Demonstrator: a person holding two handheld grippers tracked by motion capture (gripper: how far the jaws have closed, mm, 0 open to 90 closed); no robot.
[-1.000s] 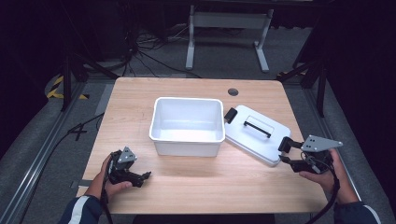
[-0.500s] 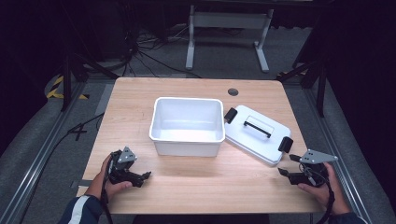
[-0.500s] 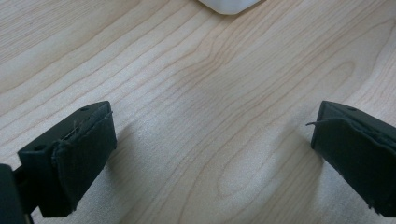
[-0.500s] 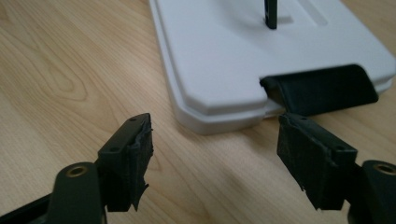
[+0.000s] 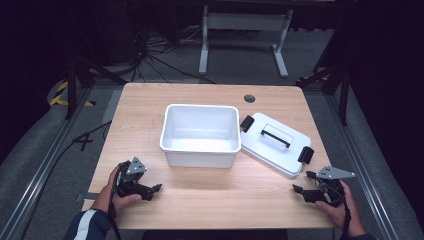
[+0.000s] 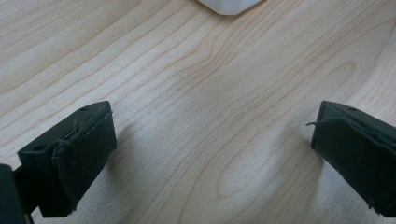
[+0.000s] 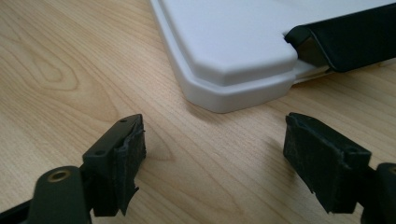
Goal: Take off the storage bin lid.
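Both sets of jaws wide apart, holding nothing. My right gripper (image 7: 212, 163) has the white lid (image 7: 224, 46) just ahead, its near corner between the jaws' line, slanting away. My left gripper (image 6: 212, 163) sits farther from the white tub (image 5: 200, 132)

Light is falling from above onto the worktop (image 5: 150, 115), leaving the surrounding floor dim — nearly black at the edges. The white tub (image 5: 200, 132) is glaring slightly. Both gripper views are showing soft shadows under the fingers (image 6: 79, 149), perhaps slightly blurred.
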